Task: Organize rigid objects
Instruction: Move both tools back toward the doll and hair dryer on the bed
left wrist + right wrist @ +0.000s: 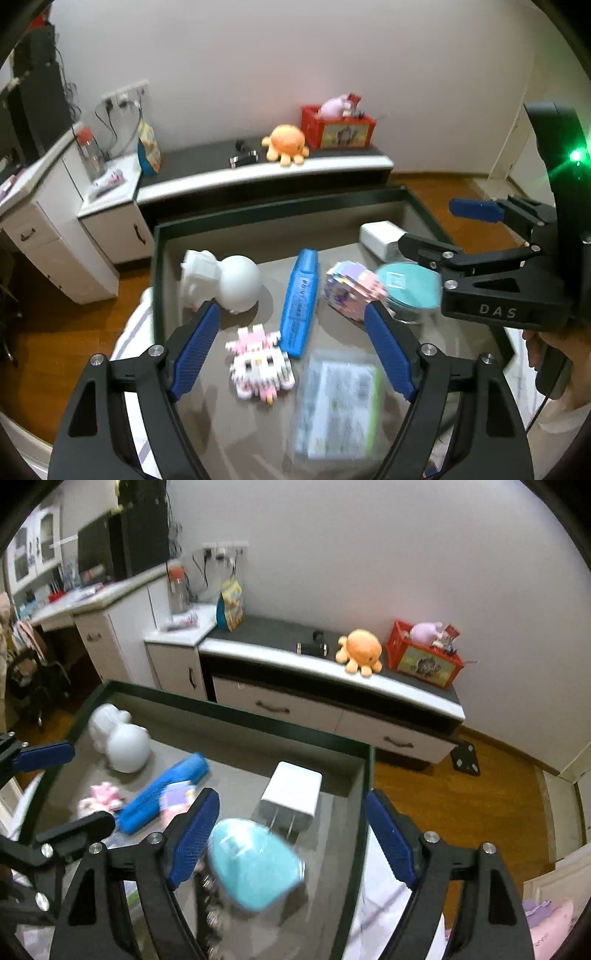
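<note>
Fingers on both left gripper [291,354] and right gripper [291,834] are hanging spread, gripping nothing, since the rigid objects are sitting in the tray [159,280]: block toy [260,363] at 6 o'clock, teal-lidded jar [255,864] at 3.

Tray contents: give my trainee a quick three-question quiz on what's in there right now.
1. True or false: the left gripper is clamped on the blue stapler.
2. What lies against the white ball: (a) white figurine, (b) white charger, (c) teal-lidded jar?
3. Fill in: the orange plush sits on the ____, outside the tray.

Key: 1 false, open; 2 a; 3 cabinet.
</note>
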`<action>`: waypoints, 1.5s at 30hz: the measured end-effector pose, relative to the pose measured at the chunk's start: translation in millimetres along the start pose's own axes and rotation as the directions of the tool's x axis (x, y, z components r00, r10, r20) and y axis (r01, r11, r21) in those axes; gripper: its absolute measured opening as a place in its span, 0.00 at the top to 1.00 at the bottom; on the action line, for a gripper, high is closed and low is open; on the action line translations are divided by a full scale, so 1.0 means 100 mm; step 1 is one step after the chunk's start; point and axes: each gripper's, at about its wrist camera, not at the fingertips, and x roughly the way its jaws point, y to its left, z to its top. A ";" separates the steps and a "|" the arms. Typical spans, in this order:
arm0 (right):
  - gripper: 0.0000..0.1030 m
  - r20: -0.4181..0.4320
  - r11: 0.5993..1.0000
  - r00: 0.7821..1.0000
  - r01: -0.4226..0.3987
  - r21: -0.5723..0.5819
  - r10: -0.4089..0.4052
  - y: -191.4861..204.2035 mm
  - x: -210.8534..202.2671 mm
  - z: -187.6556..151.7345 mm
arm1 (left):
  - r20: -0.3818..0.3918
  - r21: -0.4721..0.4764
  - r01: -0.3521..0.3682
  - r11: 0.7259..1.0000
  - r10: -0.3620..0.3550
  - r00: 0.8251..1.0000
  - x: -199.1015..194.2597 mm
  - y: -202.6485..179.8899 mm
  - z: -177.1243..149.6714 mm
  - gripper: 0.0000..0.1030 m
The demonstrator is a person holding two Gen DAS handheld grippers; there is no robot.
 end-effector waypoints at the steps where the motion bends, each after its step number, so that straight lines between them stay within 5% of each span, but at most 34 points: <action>1: 0.19 0.023 1.000 1.000 -0.016 0.004 0.016 0.02 -0.13 -0.05 | 0.022 -0.005 0.002 1.000 -0.002 1.000 -0.10 -0.01 -0.04 0.13; 3: 0.17 0.065 0.999 0.997 -0.044 0.014 0.043 0.06 -0.33 -0.13 | 0.093 -0.015 0.025 1.000 -0.024 0.995 -0.41 -0.04 -0.15 0.07; 5: 0.00 0.098 0.998 0.993 -0.063 0.008 0.062 0.11 -0.55 -0.23 | 0.153 -0.030 0.038 0.999 -0.033 0.988 -0.66 -0.06 -0.26 0.00; 13: 0.00 0.211 0.997 0.975 -0.072 0.002 0.070 0.34 -1.30 -0.90 | 0.298 -0.045 -0.009 0.999 0.022 0.954 -1.51 -0.33 -0.94 0.00; 23: 0.00 0.308 0.998 0.951 -0.039 0.055 0.020 0.62 -1.81 -1.85 | 0.411 -0.111 -0.185 0.976 0.215 0.886 -2.01 -0.55 -1.91 0.00; 27: 0.00 0.341 0.998 0.940 0.002 0.069 -0.026 0.76 -1.95 -2.18 | 0.400 -0.116 -0.142 0.983 0.177 0.899 -1.97 -0.61 -2.25 0.00; 33: 0.00 0.352 0.996 0.936 -0.002 0.092 -0.030 0.88 -1.95 -2.50 | 0.443 -0.095 -0.162 0.982 0.187 0.877 -1.93 -0.74 -2.61 0.00; 37: 0.00 0.320 0.996 0.947 0.008 0.091 -0.037 0.90 -1.84 -2.58 | 0.398 -0.080 -0.135 0.988 0.155 0.904 -1.82 -0.74 -2.65 0.00; 45: 0.00 0.276 0.995 0.961 -0.022 0.097 -0.006 0.91 -1.66 -2.59 | 0.355 -0.103 -0.115 0.988 0.144 0.924 -1.74 -0.64 -2.69 0.00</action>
